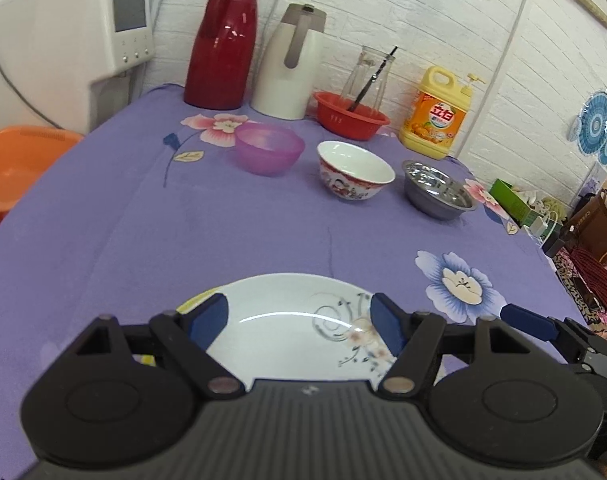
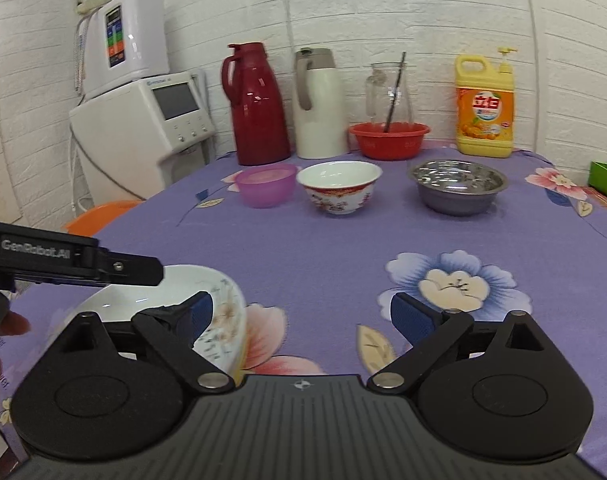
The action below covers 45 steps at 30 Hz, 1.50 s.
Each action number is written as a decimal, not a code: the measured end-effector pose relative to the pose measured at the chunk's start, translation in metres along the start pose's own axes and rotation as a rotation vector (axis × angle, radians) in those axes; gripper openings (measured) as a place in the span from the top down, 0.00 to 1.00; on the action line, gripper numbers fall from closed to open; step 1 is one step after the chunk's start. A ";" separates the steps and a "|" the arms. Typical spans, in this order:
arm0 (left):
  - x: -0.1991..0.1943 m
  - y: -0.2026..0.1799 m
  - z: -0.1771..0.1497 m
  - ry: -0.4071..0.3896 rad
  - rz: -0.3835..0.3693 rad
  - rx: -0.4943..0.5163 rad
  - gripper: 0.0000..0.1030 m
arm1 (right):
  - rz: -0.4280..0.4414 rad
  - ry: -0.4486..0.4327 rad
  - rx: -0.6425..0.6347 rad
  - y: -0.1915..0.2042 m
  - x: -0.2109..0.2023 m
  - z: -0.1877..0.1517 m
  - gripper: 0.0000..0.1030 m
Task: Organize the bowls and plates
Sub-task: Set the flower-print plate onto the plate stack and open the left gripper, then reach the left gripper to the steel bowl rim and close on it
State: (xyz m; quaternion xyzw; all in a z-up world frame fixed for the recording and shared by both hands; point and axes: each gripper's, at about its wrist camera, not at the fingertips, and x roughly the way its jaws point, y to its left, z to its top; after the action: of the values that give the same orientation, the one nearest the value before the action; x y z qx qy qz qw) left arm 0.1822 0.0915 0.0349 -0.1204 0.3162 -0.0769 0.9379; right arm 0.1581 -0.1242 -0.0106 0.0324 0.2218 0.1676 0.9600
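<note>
A white plate with a flower print [image 1: 287, 320] lies on the purple cloth close in front of me; a yellow-rimmed plate edge [image 1: 191, 300] shows under its left side. My left gripper [image 1: 299, 320] is open, its blue pads either side above the plate. In the right wrist view the same plate [image 2: 207, 304] sits at lower left, with the left gripper [image 2: 83, 268] over it. My right gripper [image 2: 301, 316] is open and empty just right of the plate. Further back stand a purple bowl [image 1: 269, 148], a red-patterned white bowl [image 1: 353, 170] and a steel bowl [image 1: 437, 190].
Along the wall stand a red thermos [image 1: 223, 40], a white thermos [image 1: 291, 64], a red basin [image 1: 349, 114] with a glass jug, and a yellow detergent bottle [image 1: 437, 114]. A white appliance [image 1: 63, 44] and an orange tub [image 1: 15, 164] are left of the table; clutter lies off its right edge.
</note>
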 end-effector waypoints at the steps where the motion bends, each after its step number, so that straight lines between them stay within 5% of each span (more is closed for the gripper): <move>1: 0.003 -0.006 0.003 0.003 -0.016 0.010 0.32 | -0.016 -0.004 0.012 -0.010 0.000 0.001 0.00; 12: 0.061 -0.098 0.078 -0.002 -0.175 0.131 0.31 | -0.219 -0.104 0.002 -0.128 0.036 0.083 0.00; 17: 0.120 -0.135 0.132 -0.010 -0.249 0.144 0.31 | -0.302 -0.041 0.010 -0.177 0.097 0.115 0.00; 22: 0.203 -0.145 0.160 0.058 -0.229 0.142 0.31 | -0.277 0.075 0.081 -0.218 0.152 0.113 0.00; 31: 0.326 -0.150 0.161 0.236 -0.154 0.206 0.32 | -0.224 0.148 0.077 -0.225 0.188 0.103 0.00; 45: 0.347 -0.149 0.158 0.251 -0.103 0.239 0.32 | -0.189 0.187 0.077 -0.216 0.204 0.096 0.00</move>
State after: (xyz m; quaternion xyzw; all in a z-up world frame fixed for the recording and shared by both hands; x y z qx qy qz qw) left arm 0.5423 -0.0995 -0.0020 -0.0136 0.4131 -0.1761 0.8934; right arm 0.4384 -0.2576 -0.0387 0.0324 0.3188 0.0698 0.9447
